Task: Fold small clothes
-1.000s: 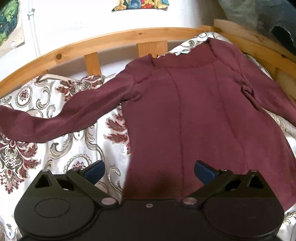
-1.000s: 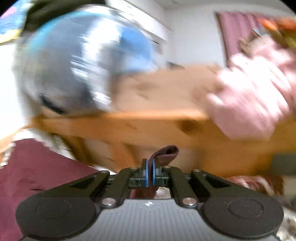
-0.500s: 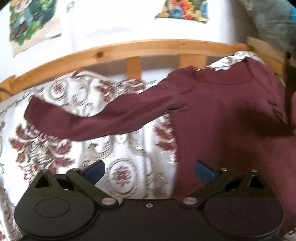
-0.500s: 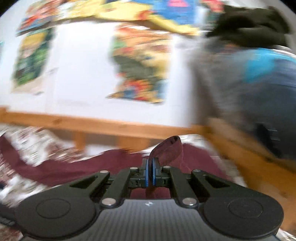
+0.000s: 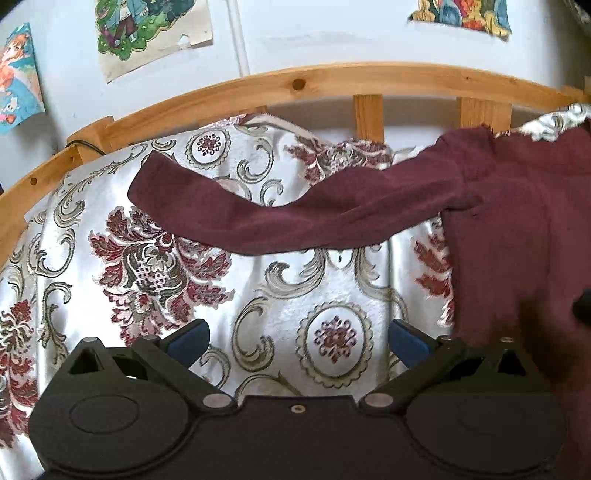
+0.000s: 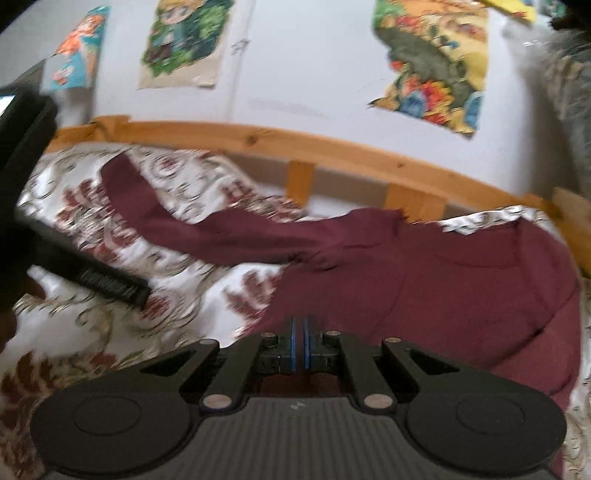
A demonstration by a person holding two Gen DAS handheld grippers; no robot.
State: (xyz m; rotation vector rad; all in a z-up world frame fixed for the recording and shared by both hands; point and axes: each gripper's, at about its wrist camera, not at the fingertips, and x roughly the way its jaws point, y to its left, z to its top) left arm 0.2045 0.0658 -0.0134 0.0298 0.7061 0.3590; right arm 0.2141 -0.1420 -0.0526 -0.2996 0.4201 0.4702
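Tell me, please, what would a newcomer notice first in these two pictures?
First, the dark red long-sleeved top lying on the patterned bedspread, one sleeve stretched far out to the left. Next, the open left gripper above bare bedspread. Behind the bed, a wooden rail and cartoon posters on the white wall.

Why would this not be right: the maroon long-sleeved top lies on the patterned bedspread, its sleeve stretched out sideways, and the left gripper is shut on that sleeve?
The grip is the mistake. In the left wrist view the left gripper stands open and empty above the patterned bedspread, short of the sleeve. The maroon long-sleeved top does lie on the bedspread, sleeve stretched sideways.
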